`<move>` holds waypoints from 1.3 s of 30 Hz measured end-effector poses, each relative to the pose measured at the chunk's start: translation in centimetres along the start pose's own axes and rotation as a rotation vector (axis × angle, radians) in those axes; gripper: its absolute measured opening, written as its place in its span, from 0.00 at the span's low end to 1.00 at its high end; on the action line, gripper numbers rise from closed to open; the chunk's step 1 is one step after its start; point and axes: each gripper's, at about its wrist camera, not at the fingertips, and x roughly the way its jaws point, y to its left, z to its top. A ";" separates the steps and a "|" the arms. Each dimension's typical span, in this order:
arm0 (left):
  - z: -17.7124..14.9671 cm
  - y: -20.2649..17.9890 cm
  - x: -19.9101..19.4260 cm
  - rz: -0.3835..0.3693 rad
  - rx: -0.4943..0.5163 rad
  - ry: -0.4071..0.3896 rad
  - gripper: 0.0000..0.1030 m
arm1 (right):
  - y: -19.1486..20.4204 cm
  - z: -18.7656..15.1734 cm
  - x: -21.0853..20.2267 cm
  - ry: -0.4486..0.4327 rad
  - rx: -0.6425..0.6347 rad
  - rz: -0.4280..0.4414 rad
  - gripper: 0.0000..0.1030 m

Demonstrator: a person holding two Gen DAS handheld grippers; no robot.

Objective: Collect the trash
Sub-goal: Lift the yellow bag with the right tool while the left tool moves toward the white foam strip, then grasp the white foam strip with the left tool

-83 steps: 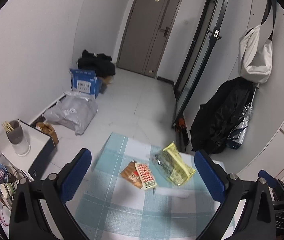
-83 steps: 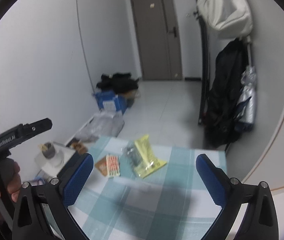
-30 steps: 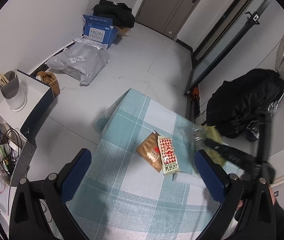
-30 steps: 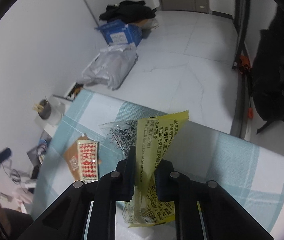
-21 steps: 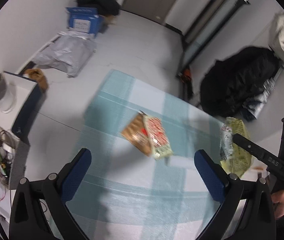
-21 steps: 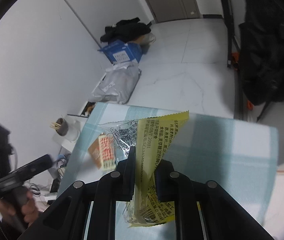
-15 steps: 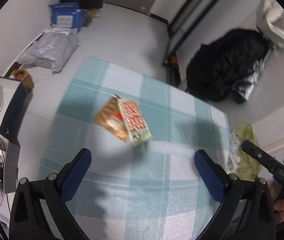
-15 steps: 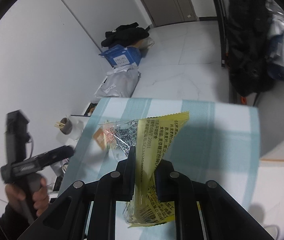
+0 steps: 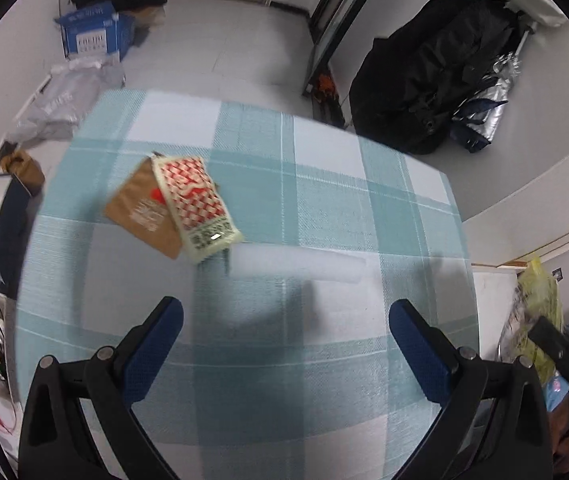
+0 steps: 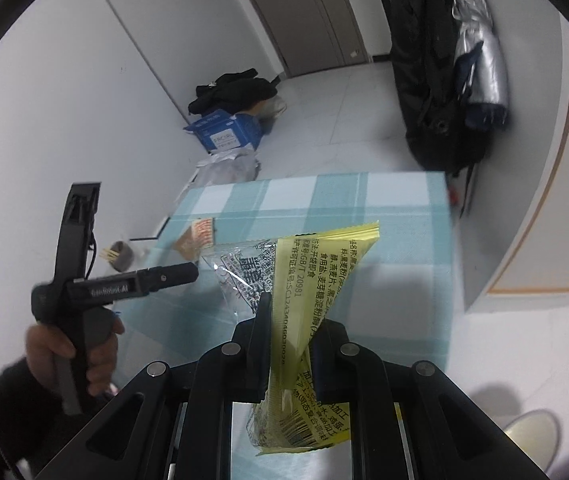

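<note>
Since a second ago we have carried the yellow wrapper (image 10: 316,320) off the checked tablecloth (image 9: 324,200); then it hung over the cloth's middle, and now it is out past the cloth's right edge, over the pale floor. Our right gripper (image 10: 288,344) has its jaws clamped on that wrapper, pinching it near the middle so the printed top stands above the pads and the barcode end hangs below. A clear crinkled film (image 10: 240,276) is stuck to the wrapper's left side.

Our left gripper (image 9: 284,344) hangs over the near part of the tablecloth, jaws wide apart with nothing between them. On the far left part of the cloth lie a red-and-white packet (image 9: 194,204) and a brown packet (image 9: 140,212), the red-and-white one overlapping the brown one's right edge. A white tube-like roll (image 9: 296,260) lies just to the right of them, near the cloth's middle.
</note>
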 end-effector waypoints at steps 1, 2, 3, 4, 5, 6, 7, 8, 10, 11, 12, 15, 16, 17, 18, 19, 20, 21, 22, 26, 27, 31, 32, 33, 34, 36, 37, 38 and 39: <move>0.2 -0.2 0.5 0.010 -0.013 0.019 0.98 | -0.2 0.0 -0.1 -0.006 0.003 -0.002 0.14; 0.4 -0.2 0.8 0.020 -0.024 0.027 0.98 | -0.5 0.1 -0.3 -0.013 0.012 0.000 0.14; 0.6 -0.3 1.2 0.029 -0.037 0.035 0.98 | -0.8 -0.2 -0.8 -0.018 0.018 0.003 0.15; 0.6 -0.6 1.5 0.036 -0.040 0.035 0.98 | -1.1 -0.1 -1.0 -0.026 0.028 0.006 0.15; 0.6 -0.9 1.6 0.045 -0.033 0.029 0.98 | -1.4 0.0 -1.4 -0.038 0.042 0.013 0.15; 0.6 -1.2 1.7 0.060 -0.018 0.021 0.98 | -1.6 0.0 -1.7 -0.043 0.051 0.021 0.15; 0.7 -1.7 1.9 0.085 0.005 0.016 0.98 | -1.8 0.1 -1.9 -0.051 0.060 0.030 0.15; 0.7 -2.0 2.2 0.107 0.024 0.017 0.98 | -2.0 0.1 -2.2 -0.061 0.068 0.037 0.15; 0.9 -2.3 2.9 0.133 0.040 0.042 0.98 | -2.2 0.3 -2.7 -0.073 0.079 0.053 0.15; 1.1 -2.3 3.2 0.147 0.040 0.054 0.98 | -2.3 0.3 -2.9 -0.079 0.081 0.060 0.15; 1.2 -2.3 3.5 0.164 0.038 0.063 0.98 | -2.3 0.4 -3.1 -0.085 0.081 0.066 0.15; 1.3 -2.2 3.6 0.180 0.033 0.040 0.98 | -2.4 0.4 -3.6 -0.096 0.083 0.081 0.16; 1.2 -2.3 3.7 0.183 0.040 0.040 0.98 | -2.5 0.3 -3.7 -0.097 0.087 0.086 0.16; 1.1 -2.5 4.0 0.186 0.051 0.051 0.98 | -2.6 0.3 -3.8 -0.096 0.091 0.092 0.16; 1.0 -2.6 4.3 0.192 0.065 0.066 0.98 | -2.8 0.3 -3.8 -0.096 0.096 0.096 0.16; 0.7 -2.8 4.5 0.201 0.078 0.073 0.98 | -2.8 0.3 -4.0 -0.099 0.102 0.100 0.16; 0.5 -3.1 4.6 0.222 0.098 0.068 0.98 | -3.0 0.3 -4.1 -0.100 0.108 0.105 0.16; 0.4 -3.4 4.7 0.234 0.114 0.069 0.98 | -3.1 0.3 -4.2 -0.102 0.113 0.109 0.16; 0.3 -3.5 4.9 0.252 0.128 0.072 0.98 | -3.2 0.3 -4.3 -0.104 0.118 0.111 0.17; 0.1 -3.5 4.7 0.275 0.123 0.062 0.96 | -3.4 0.2 -4.5 -0.107 0.127 0.118 0.17; 0.2 -3.5 4.7 0.288 0.120 0.057 0.92 | -3.3 0.2 -4.6 -0.107 0.128 0.119 0.17; 0.3 -4.2 4.8 0.319 0.134 0.063 0.88 | -3.3 0.2 -4.7 -0.108 0.128 0.121 0.17; 0.4 -4.3 4.8 0.315 0.136 0.062 0.85 | -3.3 0.1 -4.8 -0.108 0.129 0.123 0.17; 0.5 -4.5 4.8 0.314 0.140 0.063 0.83 | -3.4 0.1 -4.8 -0.107 0.131 0.123 0.17; 0.5 -4.6 4.7 0.317 0.147 0.064 0.82 | -3.4 0.2 -4.7 -0.107 0.132 0.123 0.17; 0.5 -4.7 4.6 0.312 0.152 0.064 0.77 | -3.5 0.2 -4.8 -0.109 0.137 0.122 0.17; 0.5 -4.7 4.6 0.312 0.161 0.062 0.76 | -3.6 0.2 -4.8 -0.110 0.140 0.121 0.17; 0.3 -4.8 4.5 0.308 0.176 0.056 0.74 | -3.7 0.2 -4.8 -0.110 0.144 0.119 0.17; 0.1 -4.9 4.5 0.309 0.188 0.053 0.73 | -3.7 0.1 -4.9 -0.111 0.149 0.118 0.18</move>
